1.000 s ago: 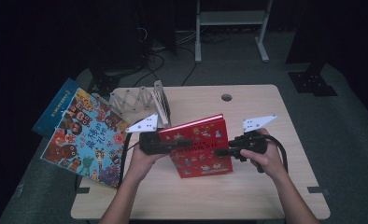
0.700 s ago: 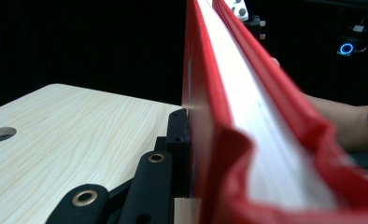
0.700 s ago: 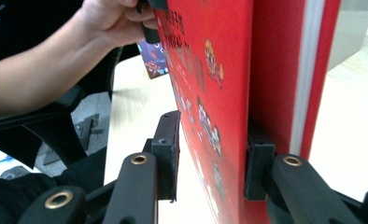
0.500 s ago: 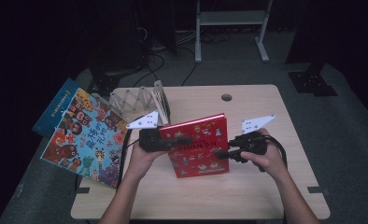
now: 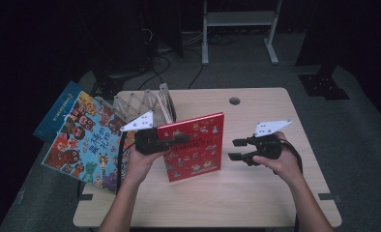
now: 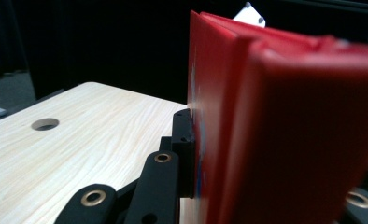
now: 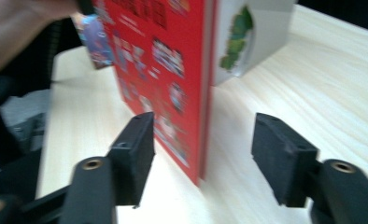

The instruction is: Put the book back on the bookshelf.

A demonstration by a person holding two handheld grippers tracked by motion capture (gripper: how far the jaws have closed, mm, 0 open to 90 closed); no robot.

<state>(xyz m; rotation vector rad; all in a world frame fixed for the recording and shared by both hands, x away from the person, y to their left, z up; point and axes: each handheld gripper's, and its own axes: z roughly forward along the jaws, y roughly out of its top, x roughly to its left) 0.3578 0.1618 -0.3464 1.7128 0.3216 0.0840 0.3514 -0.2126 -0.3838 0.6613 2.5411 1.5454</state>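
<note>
A red picture book (image 5: 193,147) stands on edge in the middle of the wooden table (image 5: 256,193), tilted slightly back. My left gripper (image 5: 178,140) is shut on its left edge; its jaws have just been closing further on it. In the left gripper view the red book (image 6: 285,130) sits tight between the jaws of that gripper (image 6: 271,163). My right gripper (image 5: 233,150) is open just right of the book; its jaws have just been opening. In the right gripper view the book's edge (image 7: 163,60) lies ahead of the gap of the right gripper (image 7: 204,135), its pads apart from it.
A large colourful picture book (image 5: 84,140) hangs over the table's left edge, on top of a blue book (image 5: 58,113). A wooden folding rack (image 5: 135,104) holding a book (image 5: 167,104) stands behind the left gripper. A cable hole (image 5: 234,101) lies at the back.
The right gripper has opened, let go of the book's right edge and drawn back a little to the right. The left gripper and the book have stayed in place.
</note>
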